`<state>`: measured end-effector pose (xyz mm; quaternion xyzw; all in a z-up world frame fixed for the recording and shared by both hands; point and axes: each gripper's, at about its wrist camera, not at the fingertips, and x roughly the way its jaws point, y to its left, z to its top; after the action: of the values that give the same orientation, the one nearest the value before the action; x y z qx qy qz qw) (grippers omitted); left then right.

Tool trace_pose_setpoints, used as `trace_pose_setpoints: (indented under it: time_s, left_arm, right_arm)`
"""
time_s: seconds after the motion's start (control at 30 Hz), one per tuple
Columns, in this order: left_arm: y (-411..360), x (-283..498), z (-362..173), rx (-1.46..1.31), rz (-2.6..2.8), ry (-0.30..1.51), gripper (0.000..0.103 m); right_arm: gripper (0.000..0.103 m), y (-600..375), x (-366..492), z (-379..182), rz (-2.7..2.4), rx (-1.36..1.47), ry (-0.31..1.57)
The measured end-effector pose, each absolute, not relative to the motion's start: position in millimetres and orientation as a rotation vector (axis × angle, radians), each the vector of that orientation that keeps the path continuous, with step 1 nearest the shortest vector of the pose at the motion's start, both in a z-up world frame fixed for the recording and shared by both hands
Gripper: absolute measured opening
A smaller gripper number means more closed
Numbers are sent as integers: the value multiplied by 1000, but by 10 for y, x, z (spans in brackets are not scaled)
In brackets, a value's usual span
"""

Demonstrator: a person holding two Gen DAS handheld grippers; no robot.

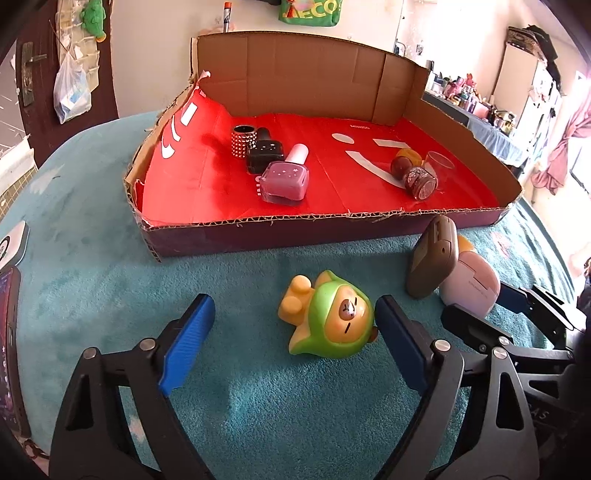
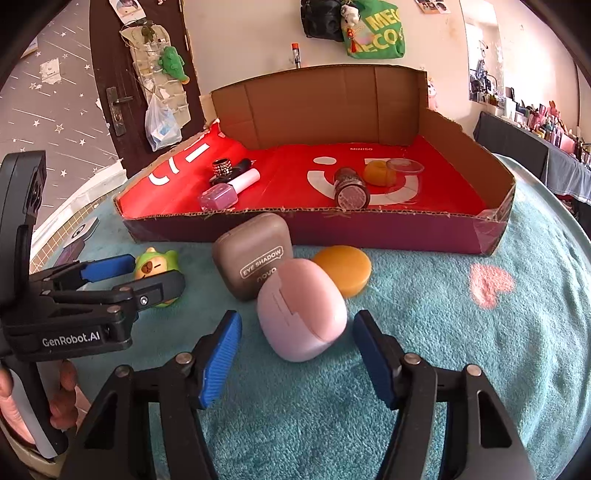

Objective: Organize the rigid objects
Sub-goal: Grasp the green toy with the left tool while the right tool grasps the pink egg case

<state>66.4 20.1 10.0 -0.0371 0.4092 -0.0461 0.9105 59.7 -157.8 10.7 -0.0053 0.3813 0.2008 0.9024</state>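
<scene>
Bear figurine (image 1: 332, 317): green hood, orange face, lying sideways.

Brown case (image 2: 253, 254), lid: "EYE SHADOW" in a speech-bubble outline, "novo" beneath. Left gripper (image 2: 144, 273) body: "GenRobot.AI". Red liner (image 2: 295, 166) of cardboard tray: "MINISO", white. Green bag (image 2: 376, 31) on wall: partial letters "MEC", "ECO".

Bright daylight — fisheye-bent edges, dark vignetted corners.
</scene>
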Motion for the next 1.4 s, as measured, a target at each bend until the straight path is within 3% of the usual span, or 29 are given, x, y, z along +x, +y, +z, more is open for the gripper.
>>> trace_pose_setpoints:
  time_s: [0.27, 0.53, 0.6, 0.83, 1.17, 1.4]
  left_arm:
    - [222, 644, 105, -85, -137, 843, 80]
    - [109, 685, 77, -78, -161, 858, 63]
    - [73, 690, 76, -75, -170, 858, 63]
    - [19, 726, 106, -65, -173, 846, 47]
    - [92, 647, 108, -85, -194, 845, 47]
    - [84, 571, 123, -84, -196, 844, 47]
  right_arm:
    - [60, -1506, 627, 108, 436, -2, 783]
    - [48, -1569, 689, 97, 435, 42, 783]
    - [48, -1590, 697, 94, 441, 55, 786]
    - [48, -1602, 702, 93, 440, 69, 787]
    - [44, -1659, 658, 108, 451, 106, 788]
    - [33, -1712, 566, 148, 481, 129, 790]
